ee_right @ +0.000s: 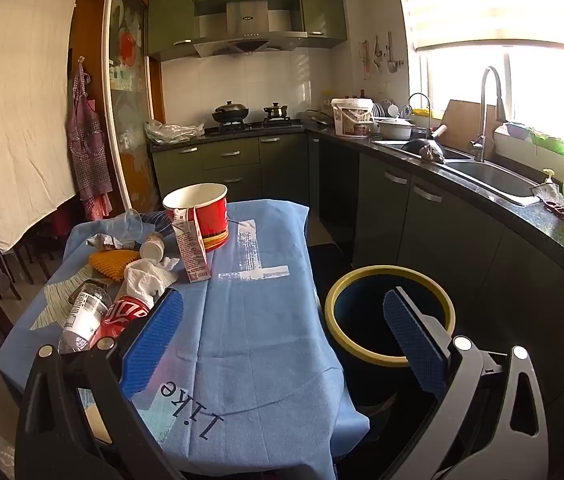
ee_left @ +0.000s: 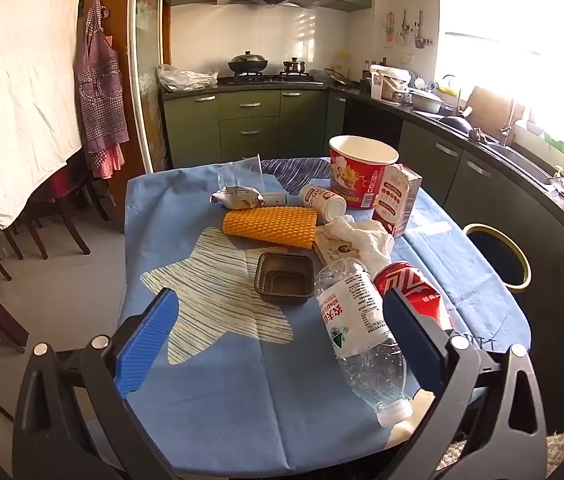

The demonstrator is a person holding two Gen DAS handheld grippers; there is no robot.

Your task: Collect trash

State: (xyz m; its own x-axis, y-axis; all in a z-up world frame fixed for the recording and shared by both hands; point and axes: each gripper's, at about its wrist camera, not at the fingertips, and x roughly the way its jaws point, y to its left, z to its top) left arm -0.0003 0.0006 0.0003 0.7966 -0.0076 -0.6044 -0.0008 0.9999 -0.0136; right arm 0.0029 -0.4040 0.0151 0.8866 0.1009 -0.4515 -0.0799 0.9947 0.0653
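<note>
Left tongs point(ee_left: 278, 332) and right tongs point(ee_right: 282, 344): both held wide, nothing gripped. Trash is clustered on the surface point(ee_right: 266, 320): plastic bottle point(ee_left: 358, 320) overhanging the near edge, red can point(ee_left: 414, 292) touching it. Bin point(ee_right: 390, 316) stands just beside the surface's right edge; cloth there lies bare.

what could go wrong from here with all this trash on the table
1. The plastic bottle lies on its side with its cap end at the table's near edge; a nudge may roll it off.
2. The milk carton stands upright against the red paper bucket; pulling one could topple the other.
3. The bin sits below the table, so a loose drop may miss.
</note>
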